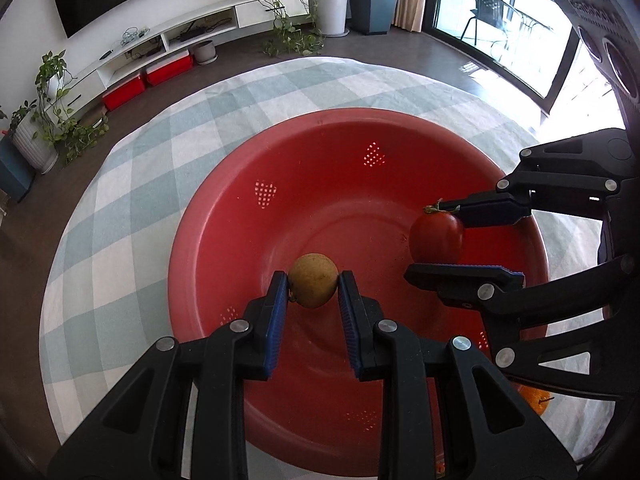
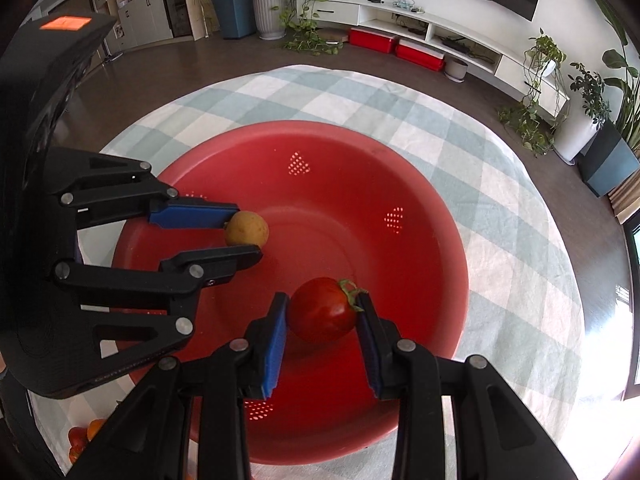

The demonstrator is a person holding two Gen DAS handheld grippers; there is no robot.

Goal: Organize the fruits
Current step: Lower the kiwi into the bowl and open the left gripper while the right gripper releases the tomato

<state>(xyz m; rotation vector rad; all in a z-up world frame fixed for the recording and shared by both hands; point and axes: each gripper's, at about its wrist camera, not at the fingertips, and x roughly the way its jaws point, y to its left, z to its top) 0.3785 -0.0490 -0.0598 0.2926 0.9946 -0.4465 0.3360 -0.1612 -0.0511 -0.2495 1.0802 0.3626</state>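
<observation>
A large red colander bowl [image 1: 320, 148] stands on a checked tablecloth; it also shows in the right wrist view [image 2: 400, 160]. My left gripper [image 1: 313, 280] is shut on a small round tan fruit [image 1: 313, 286] and holds it over the bowl's inside. In the right wrist view the left gripper [image 2: 245, 236] comes in from the left with the tan fruit [image 2: 246, 229]. My right gripper [image 2: 322, 304] is shut on a red tomato [image 2: 322, 310] with a green stem, also above the bowl. In the left wrist view the right gripper [image 1: 434, 236] holds the tomato [image 1: 436, 238] at the bowl's right side.
The checked cloth [image 1: 140, 200] covers a round table. Orange and red fruits lie near the table's front edge [image 2: 82, 436], and one orange fruit shows under the right gripper [image 1: 534, 400]. A TV stand, red boxes and potted plants line the far wall.
</observation>
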